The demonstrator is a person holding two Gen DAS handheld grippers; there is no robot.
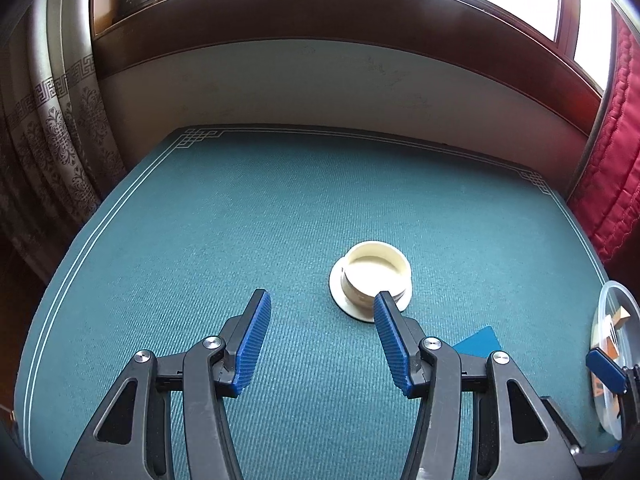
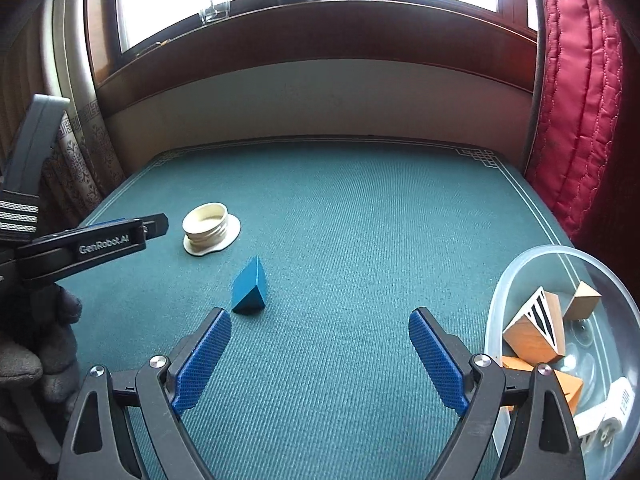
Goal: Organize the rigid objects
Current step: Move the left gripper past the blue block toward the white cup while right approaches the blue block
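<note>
Right wrist view: the right gripper (image 2: pixel 320 354), jaws wide and empty, faces a blue wedge block (image 2: pixel 249 286) just beyond its left jaw. Wooden blocks (image 2: pixel 536 330) already fill the clear bowl (image 2: pixel 520 268) beside the right jaw. The left gripper (image 1: pixel 320 338), marked "GenRobot.AI", jaws wide, nears the cream threaded cap (image 1: pixel 371 280) on the worktop (image 1: pixel 200 240); two pieces apparently remain.

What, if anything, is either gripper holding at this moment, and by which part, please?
Nothing is held. The left gripper and right gripper are both open and empty; the cream threaded cap and blue wedge block lie free on the table.
</note>
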